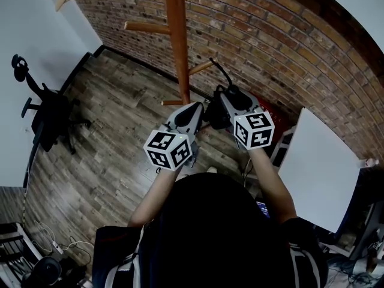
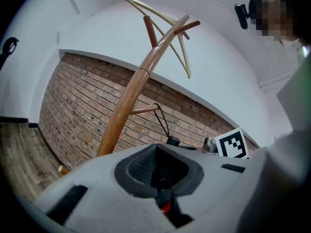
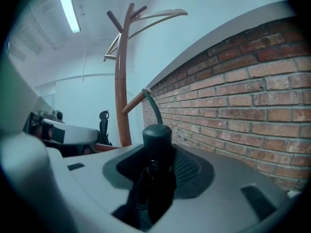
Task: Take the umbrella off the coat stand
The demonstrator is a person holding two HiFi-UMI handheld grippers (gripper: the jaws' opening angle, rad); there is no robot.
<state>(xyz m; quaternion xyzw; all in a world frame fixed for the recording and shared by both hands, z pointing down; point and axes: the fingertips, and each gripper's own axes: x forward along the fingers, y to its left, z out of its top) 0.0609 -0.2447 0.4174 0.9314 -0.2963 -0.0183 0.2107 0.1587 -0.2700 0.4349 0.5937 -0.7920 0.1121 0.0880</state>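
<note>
**Head view.** Wood floor [image 1: 120, 101] and a brick wall [image 1: 270, 41] bound the room. A chair [image 1: 51, 116] stands well to the left of the left hand-held gripper [image 1: 197, 107]. A white slab [image 1: 318, 167] lies to the right of the right hand-held gripper [image 1: 227, 98]; whether it is a tabletop cannot be told. The stand [image 1: 177, 41] rises just ahead of both. The umbrella [image 1: 216, 114], black and folded, sits between the two, in the right one. Its strap [image 1: 221, 71] runs to a peg [image 1: 201, 68] ahead of that gripper. No surface bears it.

**Left gripper view.** The jaws appear together, with nothing between them. The stand [image 2: 131, 96] is ahead and to the left. The umbrella's cap [image 2: 172, 141] is just ahead and to the right.

**Right gripper view.** The jaws are closed on the umbrella's handle end [image 3: 156, 140], and the round cap projects beyond them. The strap [image 3: 154, 108] climbs from the cap and hooks over the peg [image 3: 133, 102] just above. A lamp [image 3: 69, 8] lights the ceiling.

**Handling (judged).**
- The umbrella is probably light. It is likely stiff at the handle and soft along the folded cloth.
- The smooth handle may twist in the pads, so grip just below the cap, as at present.
- The strap is thin and limp and will snag on the upturned peg tip.
- Raise the loop clear of the tip before drawing back. Pulling straight could rock the stand.
</note>
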